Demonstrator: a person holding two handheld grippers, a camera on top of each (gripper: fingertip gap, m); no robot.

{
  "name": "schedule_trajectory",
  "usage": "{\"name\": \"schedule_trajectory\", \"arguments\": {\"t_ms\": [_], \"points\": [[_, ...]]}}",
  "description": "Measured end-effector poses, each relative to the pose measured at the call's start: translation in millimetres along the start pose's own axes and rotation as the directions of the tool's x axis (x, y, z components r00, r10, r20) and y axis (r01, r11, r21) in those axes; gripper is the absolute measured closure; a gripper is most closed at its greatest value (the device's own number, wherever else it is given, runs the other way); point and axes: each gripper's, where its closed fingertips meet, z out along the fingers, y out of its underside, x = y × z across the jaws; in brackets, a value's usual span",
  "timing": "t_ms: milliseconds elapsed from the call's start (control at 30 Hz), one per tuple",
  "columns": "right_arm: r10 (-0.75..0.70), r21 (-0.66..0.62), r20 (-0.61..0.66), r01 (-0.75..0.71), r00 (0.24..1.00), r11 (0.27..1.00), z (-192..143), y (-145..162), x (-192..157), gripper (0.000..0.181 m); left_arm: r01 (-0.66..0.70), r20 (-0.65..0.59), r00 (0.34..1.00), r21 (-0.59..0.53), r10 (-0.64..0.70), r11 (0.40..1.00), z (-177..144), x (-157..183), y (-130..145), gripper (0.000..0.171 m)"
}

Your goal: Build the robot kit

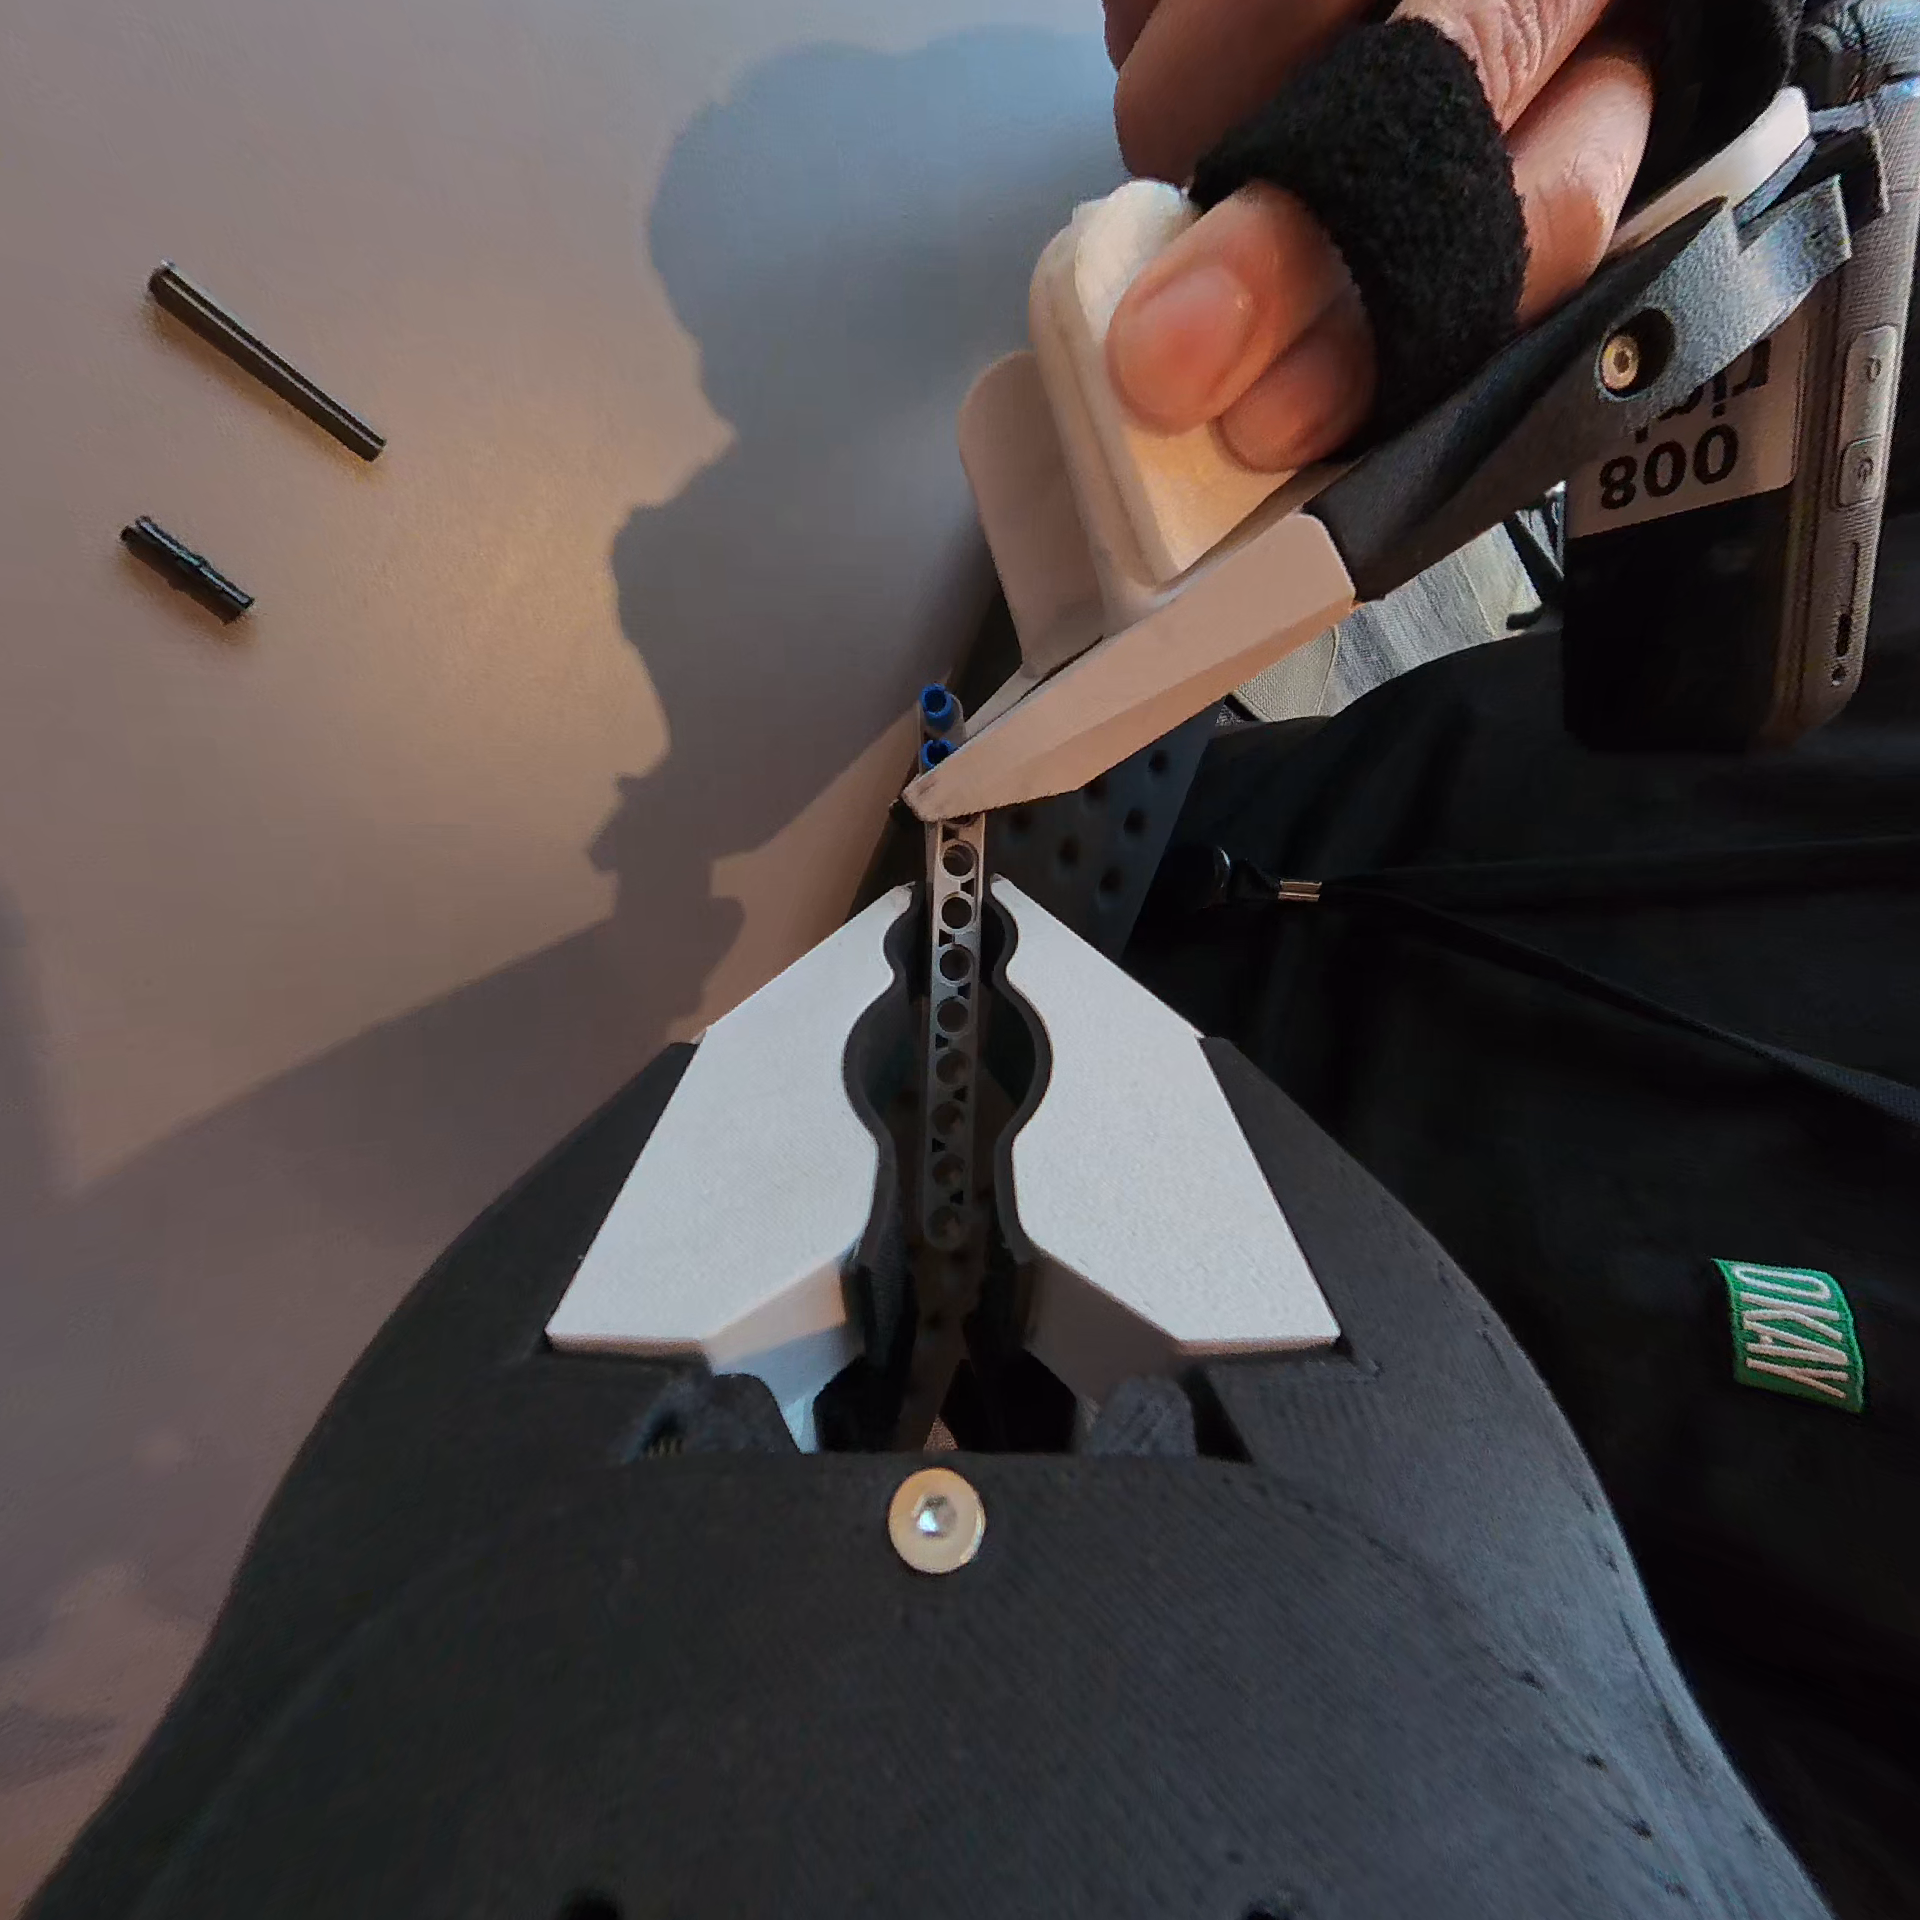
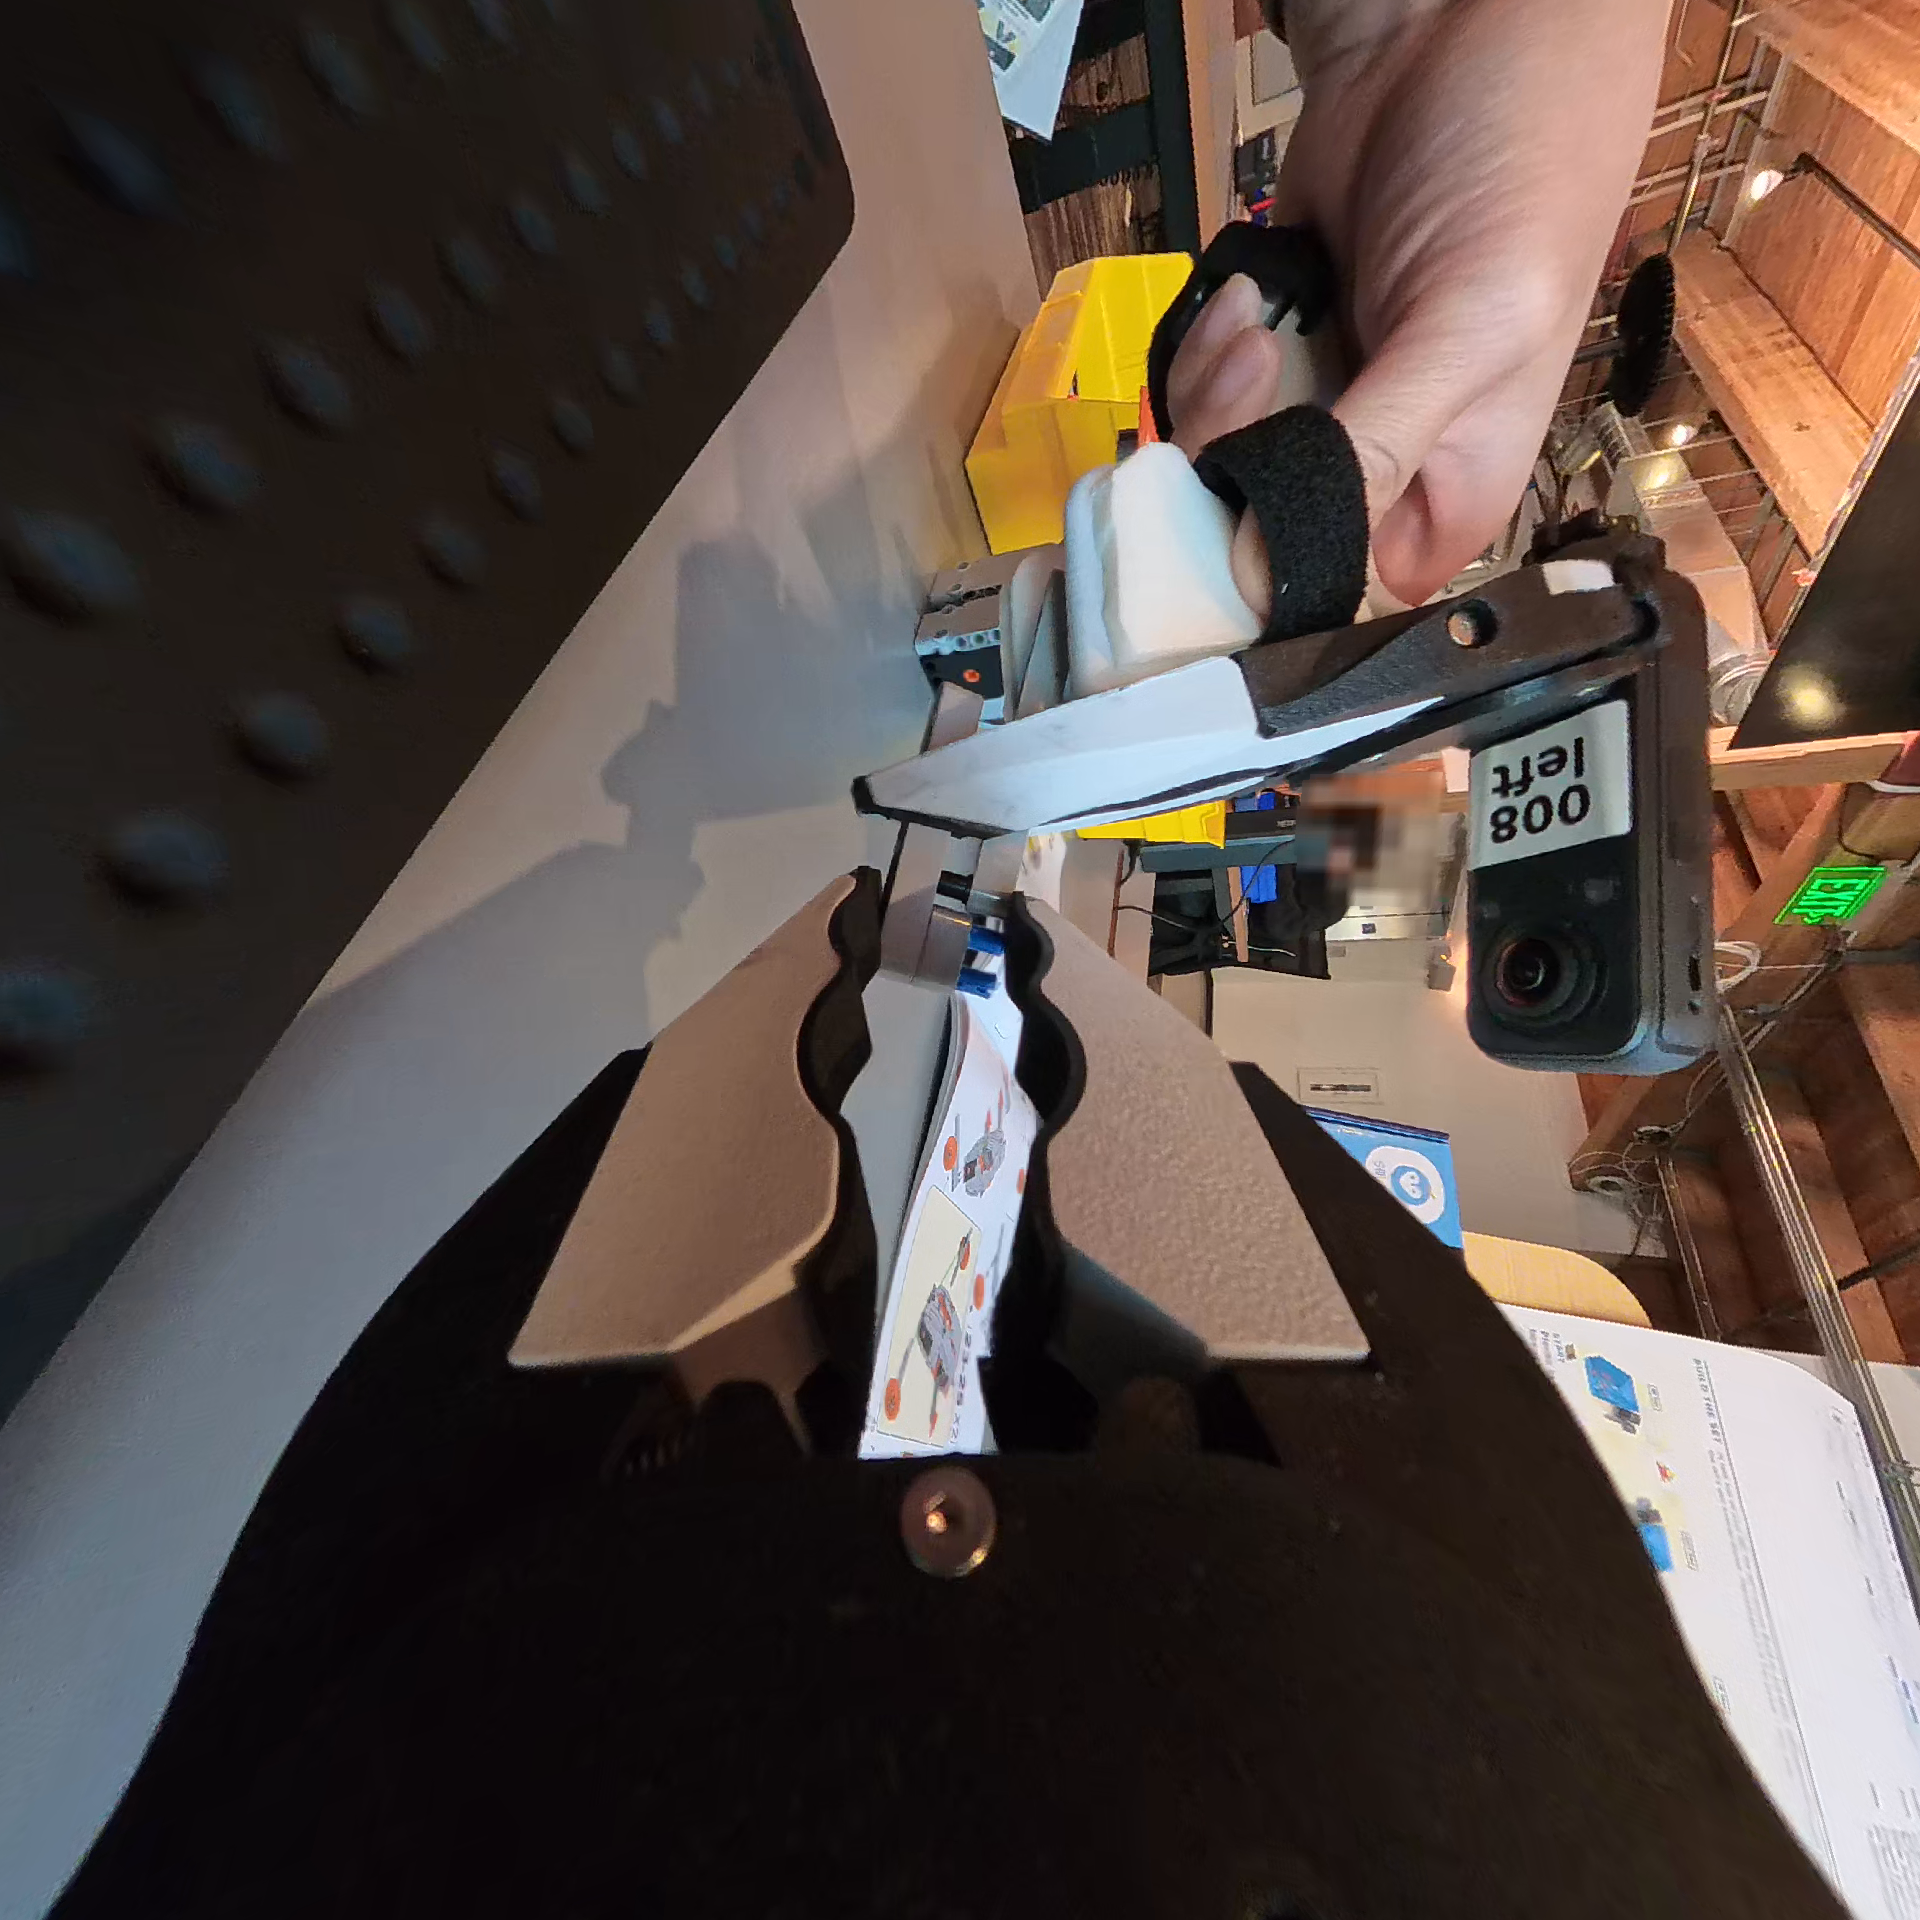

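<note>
My left gripper point(image 1: 954, 888) is shut on a grey perforated beam point(image 1: 956, 1039) that runs lengthwise between its white fingers and sticks out past the tips. My right gripper point(image 1: 935, 800) comes in from the upper right and its tip meets the beam's far end, next to two blue pins point(image 1: 938, 727). In the right wrist view my right gripper point(image 2: 940, 909) has a small grey piece point(image 2: 920, 940) with blue pins point(image 2: 977, 966) between its fingertips. The left gripper point(image 2: 868, 795) comes in from the right just above it, with the beam edge-on point(image 2: 894, 862).
Two black axles, one long point(image 1: 265, 358) and one short point(image 1: 187, 569), lie on the pale table. A black studded board point(image 2: 312, 364), a yellow bin point(image 2: 1060, 416), a grey-and-black block point(image 2: 961, 623) and printed instruction sheets point(image 2: 1714, 1558) are around. A person's black garment point(image 1: 1558, 1039) is close. My two grippers' fingertips are within a few centimetres of each other.
</note>
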Motion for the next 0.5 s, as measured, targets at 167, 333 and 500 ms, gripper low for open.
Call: {"name": "schedule_trajectory", "arguments": {"t_ms": [167, 333, 500], "points": [[-0.016, -0.002, 0.0, 0.016, 1.0, 1.0, -0.1, -1.4, -1.9, 0.161, -0.007, 0.003, 1.0, -0.022, 0.007, 1.0, 1.6, 0.1, 2.3, 0.166], [-0.007, -0.002, 0.002, 0.007, 1.0, 1.0, -0.1, -1.6, -2.1, 0.161, -0.025, 0.008, 1.0, -0.031, 0.025, 0.999, 1.4, -0.1, 3.0, 0.166], [0.063, 0.023, 0.009, -0.063, 0.998, 0.998, -1.1, -2.5, -0.3, 0.16, -0.035, -0.014, 0.999, -0.022, 0.035, 0.999, -0.5, 2.0, 2.1, 0.166]]}}
